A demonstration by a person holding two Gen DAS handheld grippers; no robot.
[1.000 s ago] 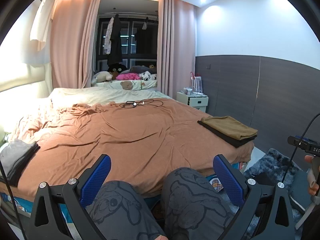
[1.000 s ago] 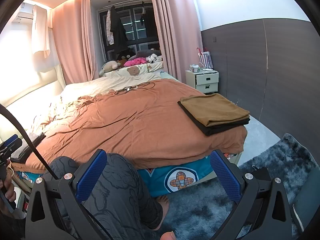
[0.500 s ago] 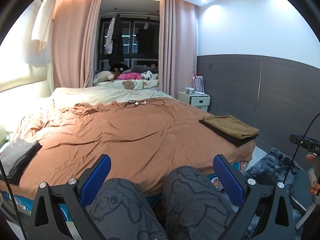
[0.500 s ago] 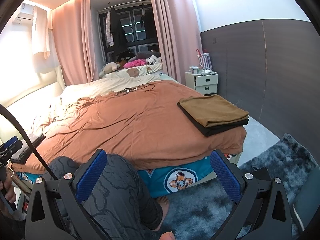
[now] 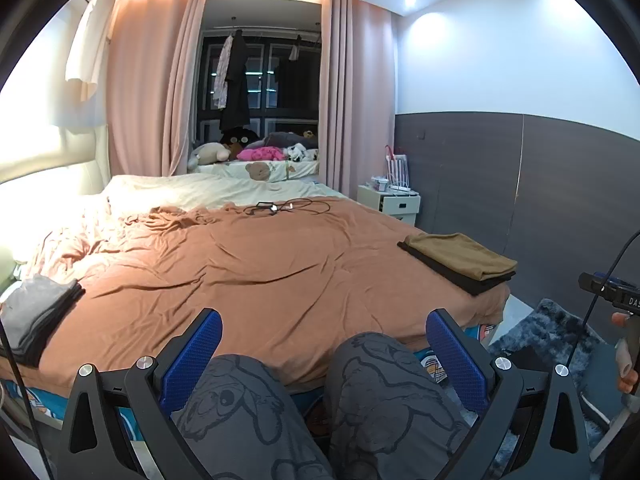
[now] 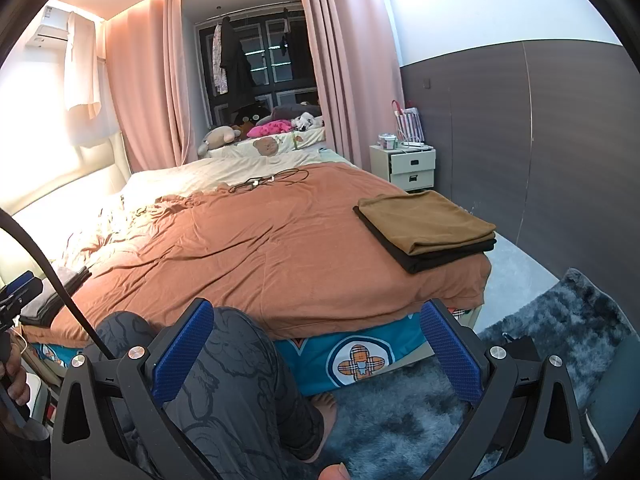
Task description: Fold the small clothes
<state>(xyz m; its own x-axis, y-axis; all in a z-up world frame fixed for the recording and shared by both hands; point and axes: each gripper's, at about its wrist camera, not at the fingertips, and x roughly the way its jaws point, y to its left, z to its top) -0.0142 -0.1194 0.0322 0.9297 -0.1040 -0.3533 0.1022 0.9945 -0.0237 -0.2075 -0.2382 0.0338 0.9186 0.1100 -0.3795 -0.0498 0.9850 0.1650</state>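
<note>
Little has moved since the earlier frames: both views are shifted only slightly, and both grippers are kept low above the person's knees [image 5: 372,396], clear of the bed.

Left gripper [image 5: 324,356] is held with its blue-padded fingers [image 5: 192,356] spread wide apart and nothing between them but the patterned grey trousers below. Beyond the fingertips the rust-brown bedspread [image 5: 256,276] is seen, rumpled and bare in the middle. Far beyond and outside the left finger, a folded grey and black pile [image 5: 38,316] is laid at the bed's near corner. Beyond and outside the right finger, a folded tan garment [image 5: 460,254] is stacked on a black one [image 5: 464,280] at the other corner.

Right gripper [image 6: 316,356] is likewise held wide open and empty. The tan-on-black stack [image 6: 424,224] is seen ahead of its right finger [image 6: 450,356], well apart from it. Below the fingers a dark shaggy rug [image 6: 404,420] is seen, and a tangle of cables [image 6: 268,180] is laid far ahead on the bedspread.
</note>
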